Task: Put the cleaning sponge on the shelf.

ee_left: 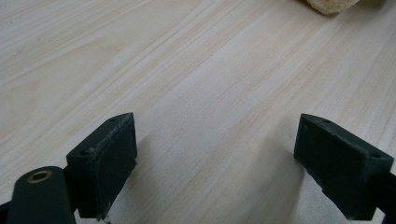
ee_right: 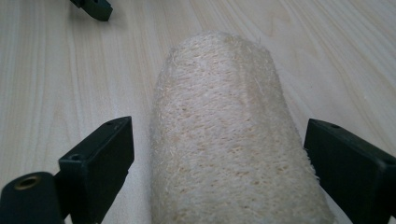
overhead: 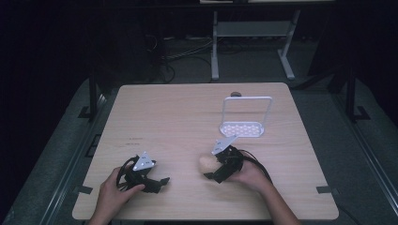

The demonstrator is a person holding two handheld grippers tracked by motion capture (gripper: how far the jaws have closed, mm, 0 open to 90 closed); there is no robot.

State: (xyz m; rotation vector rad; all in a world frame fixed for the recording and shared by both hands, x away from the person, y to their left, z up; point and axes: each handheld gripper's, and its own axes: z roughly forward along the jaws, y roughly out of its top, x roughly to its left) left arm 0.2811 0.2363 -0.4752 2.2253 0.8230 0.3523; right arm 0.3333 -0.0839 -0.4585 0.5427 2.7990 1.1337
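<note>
Counter: a pale wood-grain counter point(overhead: 187, 117) carries everything; a dark floor with cables and a metal frame lies beyond its far edge.
Left tool: the left tool point(overhead: 157, 183) sits near the front left of the counter, held by the person's left hand point(overhead: 110, 192). In the left gripper view its two black jaws stand wide apart over bare wood, with nothing between them.
Right tool: the right tool point(overhead: 211, 171) sits right of centre near the front, held by the person's right hand point(overhead: 251, 176). Its jaws are spread wide on either side of the sponge; the left jaw stands clear of it, while the right jaw is just beside it, and whether that one touches is hard to say.
Sponge: a tan, fibrous, roll-shaped loofah sponge point(ee_right: 229, 140) lies on the counter between the right tool's jaws, running lengthwise away from them. In the high view it shows as a pale lump point(overhead: 206, 162) at the tool's tip.
Rack: a small white wire rack point(overhead: 246, 117) with a perforated base stands behind the right tool, well apart from the sponge.
Other tool seen afar: a black jaw tip point(ee_right: 93, 7) of the left tool appears at the top left of the right gripper view.
</note>
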